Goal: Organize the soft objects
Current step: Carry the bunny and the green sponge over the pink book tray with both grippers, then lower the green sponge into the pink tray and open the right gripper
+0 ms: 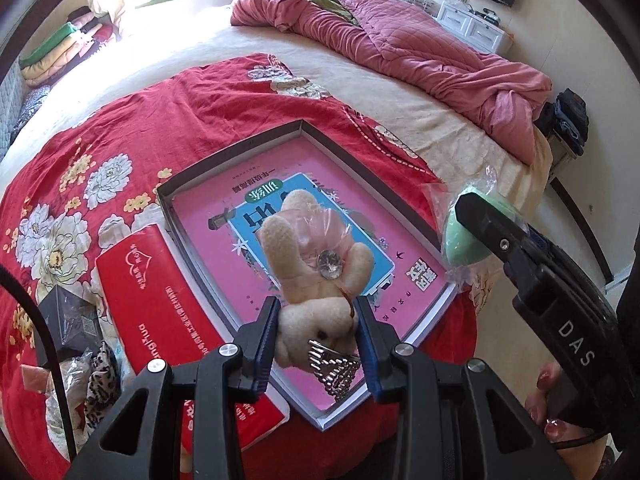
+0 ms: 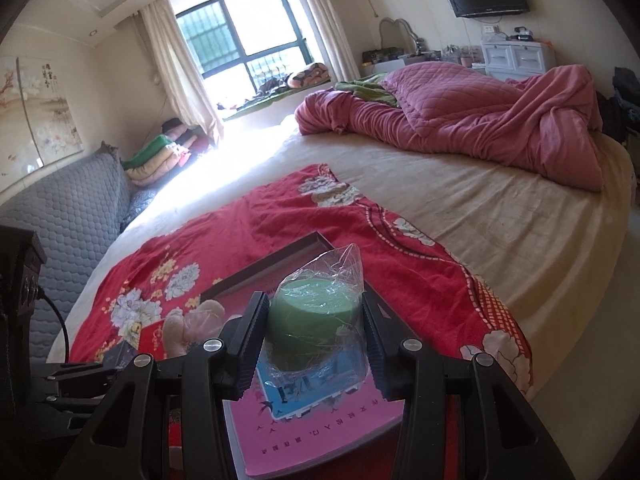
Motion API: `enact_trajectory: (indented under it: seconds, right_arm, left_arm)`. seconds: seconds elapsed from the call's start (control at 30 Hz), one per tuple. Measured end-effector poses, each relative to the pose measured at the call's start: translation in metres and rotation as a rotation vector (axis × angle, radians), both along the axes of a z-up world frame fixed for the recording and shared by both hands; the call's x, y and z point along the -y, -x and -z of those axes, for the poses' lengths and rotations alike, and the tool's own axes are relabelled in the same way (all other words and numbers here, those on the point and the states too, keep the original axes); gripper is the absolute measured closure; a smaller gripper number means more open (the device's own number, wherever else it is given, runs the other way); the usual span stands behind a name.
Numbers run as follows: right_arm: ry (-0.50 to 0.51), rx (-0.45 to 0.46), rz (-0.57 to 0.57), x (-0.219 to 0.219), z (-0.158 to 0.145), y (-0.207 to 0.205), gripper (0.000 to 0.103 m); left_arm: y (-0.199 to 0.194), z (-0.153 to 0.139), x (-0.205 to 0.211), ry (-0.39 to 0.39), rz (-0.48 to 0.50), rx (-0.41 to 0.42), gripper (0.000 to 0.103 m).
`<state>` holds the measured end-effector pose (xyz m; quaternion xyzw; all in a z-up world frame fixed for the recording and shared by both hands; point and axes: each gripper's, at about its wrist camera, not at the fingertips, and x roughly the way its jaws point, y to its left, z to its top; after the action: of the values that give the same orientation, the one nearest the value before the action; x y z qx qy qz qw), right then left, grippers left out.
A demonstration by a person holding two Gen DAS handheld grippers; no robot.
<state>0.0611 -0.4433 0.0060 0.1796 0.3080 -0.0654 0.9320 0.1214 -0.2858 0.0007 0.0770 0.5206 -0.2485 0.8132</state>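
plush bear over pink book

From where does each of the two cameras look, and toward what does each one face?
Left wrist: on the left tongs, looking steeply down at the beige plush bear they grip over the shallow grey box; right tongs and a hand show.
Right wrist: on the right tongs, facing across the bed to the window, gripping a green sponge in clear wrap.
Shared: bear, sponge, box, red floral cloth.

Left gripper pinches plush bear above boxed book.
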Motion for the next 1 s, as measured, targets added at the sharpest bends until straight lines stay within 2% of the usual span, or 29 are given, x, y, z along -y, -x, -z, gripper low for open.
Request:
enact_trajectory:
  seconds: [0.13,0.3,0.53,0.7,1.0]
  right_arm:
    - [-0.007,-0.087,-0.006,0.005,0.023,-0.008,0.056]
    - [-0.024,-0.149,-0.011,0.01,0.042,-0.013,0.056]
    - [-0.028,-0.183,-0.027,0.009,0.051,-0.016,0.055]
    - [-0.024,-0.241,-0.047,0.004,0.065,-0.022,0.054]
    - [-0.003,-0.282,-0.027,0.006,0.077,-0.026,0.054]
  left_arm:
    - [-0.003,0.018,0.013,-0.027,0.027,-0.033,0.066]
    - [-0.001,0.033,0.019,-0.053,0.052,-0.062,0.066]
    - [0.002,0.043,0.023,-0.078,0.083,-0.084,0.065]
    - [0.005,0.053,0.028,-0.081,0.114,-0.108,0.065]
    - [0.011,0.064,0.036,-0.095,0.149,-0.121,0.064]
